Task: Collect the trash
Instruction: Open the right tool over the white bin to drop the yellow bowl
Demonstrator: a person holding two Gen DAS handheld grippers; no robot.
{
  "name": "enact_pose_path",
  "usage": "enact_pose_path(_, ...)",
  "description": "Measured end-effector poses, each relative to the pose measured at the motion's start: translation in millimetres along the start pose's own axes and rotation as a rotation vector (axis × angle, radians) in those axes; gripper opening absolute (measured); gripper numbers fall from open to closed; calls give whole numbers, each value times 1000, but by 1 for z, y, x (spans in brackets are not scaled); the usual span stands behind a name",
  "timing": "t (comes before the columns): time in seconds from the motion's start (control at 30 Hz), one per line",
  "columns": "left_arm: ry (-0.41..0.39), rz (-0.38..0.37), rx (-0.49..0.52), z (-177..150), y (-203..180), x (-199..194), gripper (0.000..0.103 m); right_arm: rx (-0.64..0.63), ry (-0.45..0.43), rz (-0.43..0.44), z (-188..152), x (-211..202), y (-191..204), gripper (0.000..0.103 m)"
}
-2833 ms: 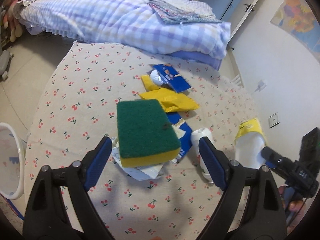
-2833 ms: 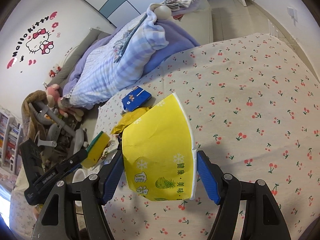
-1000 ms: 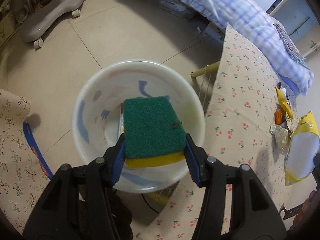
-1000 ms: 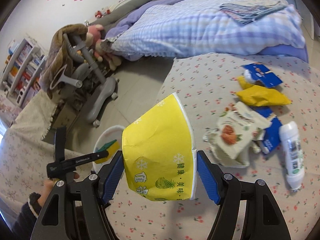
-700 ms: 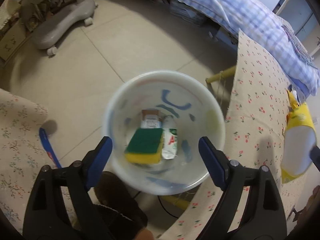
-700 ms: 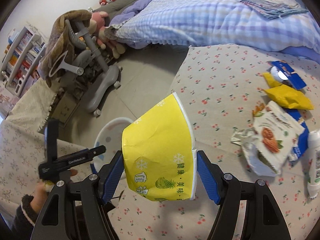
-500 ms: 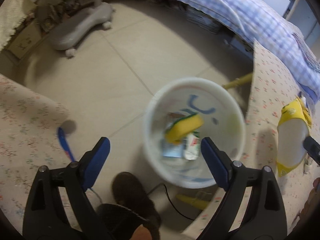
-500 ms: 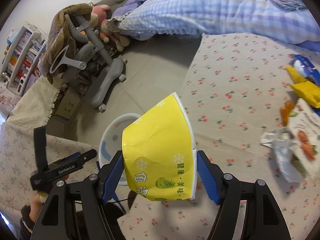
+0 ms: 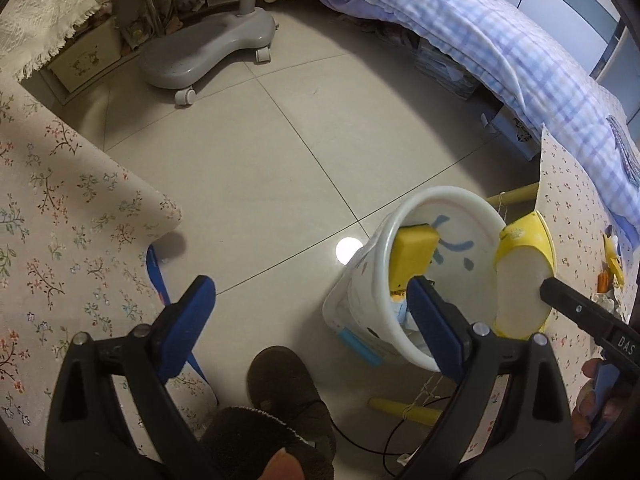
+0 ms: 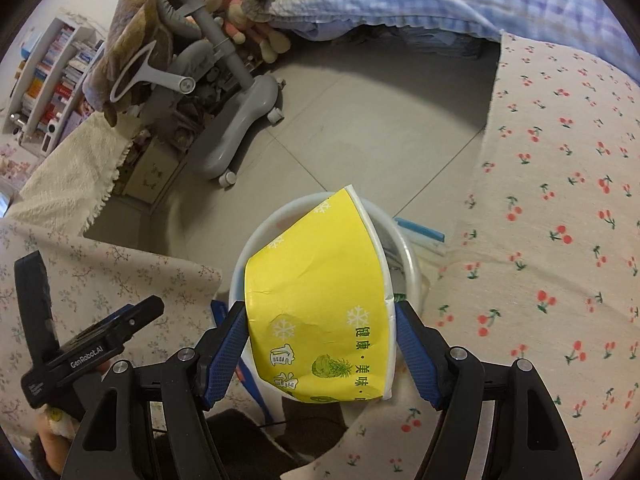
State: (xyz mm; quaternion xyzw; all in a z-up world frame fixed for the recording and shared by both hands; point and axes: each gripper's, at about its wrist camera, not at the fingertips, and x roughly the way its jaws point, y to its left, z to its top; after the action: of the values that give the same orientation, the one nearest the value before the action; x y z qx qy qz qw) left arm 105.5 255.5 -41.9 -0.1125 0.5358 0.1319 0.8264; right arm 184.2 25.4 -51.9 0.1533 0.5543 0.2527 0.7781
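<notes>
Left wrist view is showing what the other camera is missing: the inside of the white bin (image 9: pixel 424 280), where a yellow sponge (image 9: pixel 414 258) is leaning against the inner wall just beyond the right finger's tip, with other scraps half hidden below it. It is also taking in a dark slipper (image 9: pixel 288 392) between the two fingers, near their base, and the right gripper's black tip reaching in from the far right edge. The left gripper (image 9: pixel 308 316) is standing spread wide with nothing between its blue pads, hanging over bare floor tiles.

The right wrist view is giving the printed outside of the yellow paper cup (image 10: pixel 320 304), which is blocking most of the bin's mouth, so the sponge is not showing there. The right gripper (image 10: pixel 320 340) is pinching the crumpled cup between both pads, closed only as far as the cup's width. The cup is hanging over the white bin's rim (image 10: pixel 256 248), straight ahead of the fingertips, with the cherry-print tablecloth (image 10: pixel 560 240) lying to the right finger's outer side.
</notes>
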Motion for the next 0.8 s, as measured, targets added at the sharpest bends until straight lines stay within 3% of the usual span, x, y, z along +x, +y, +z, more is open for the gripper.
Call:
enact_pose_path(0.13, -4, 1, -5, 1, 3, -1, 96, -12, -36, 9, 0, -2, 4, 91)
enact_pose_path(0.43, -7, -40, -5, 0, -5, -8, 96, -40, -62, -98, -9, -41, -3, 92)
enact_pose_path(0.53, -9, -54, 13, -2, -16, -11, 96, -48, -107, -158, -16, -71, -12, 92)
enact_pose_path(0.8, 0, -107, 96, -9, -61, -15, 96, 48, -232, -205, -30, -143, -60, 92)
